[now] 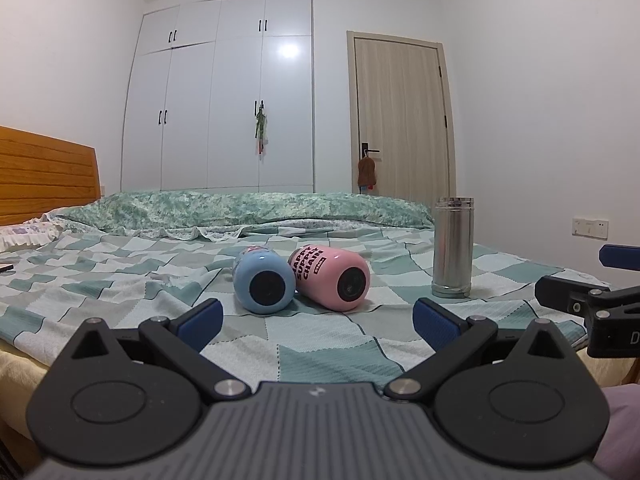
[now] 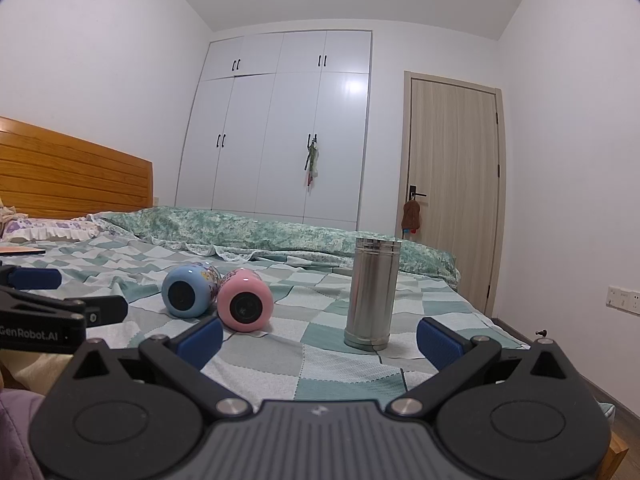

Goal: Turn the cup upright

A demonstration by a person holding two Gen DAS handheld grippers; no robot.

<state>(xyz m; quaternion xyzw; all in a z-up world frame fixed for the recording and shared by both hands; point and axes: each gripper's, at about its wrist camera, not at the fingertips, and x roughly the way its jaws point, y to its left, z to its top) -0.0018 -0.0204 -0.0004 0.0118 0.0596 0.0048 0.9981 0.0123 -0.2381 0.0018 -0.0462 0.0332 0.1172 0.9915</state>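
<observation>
A blue cup and a pink cup lie on their sides, touching, on the checkered bed sheet, bases toward me. A steel cup stands upright to their right. My left gripper is open and empty, short of the two lying cups. In the right wrist view the blue cup, pink cup and steel cup show again. My right gripper is open and empty, short of the steel cup. Each gripper shows at the edge of the other's view.
The bed has a folded green quilt along its far side and a wooden headboard at left. A white wardrobe and a closed door stand behind. The bed's right edge drops to the floor.
</observation>
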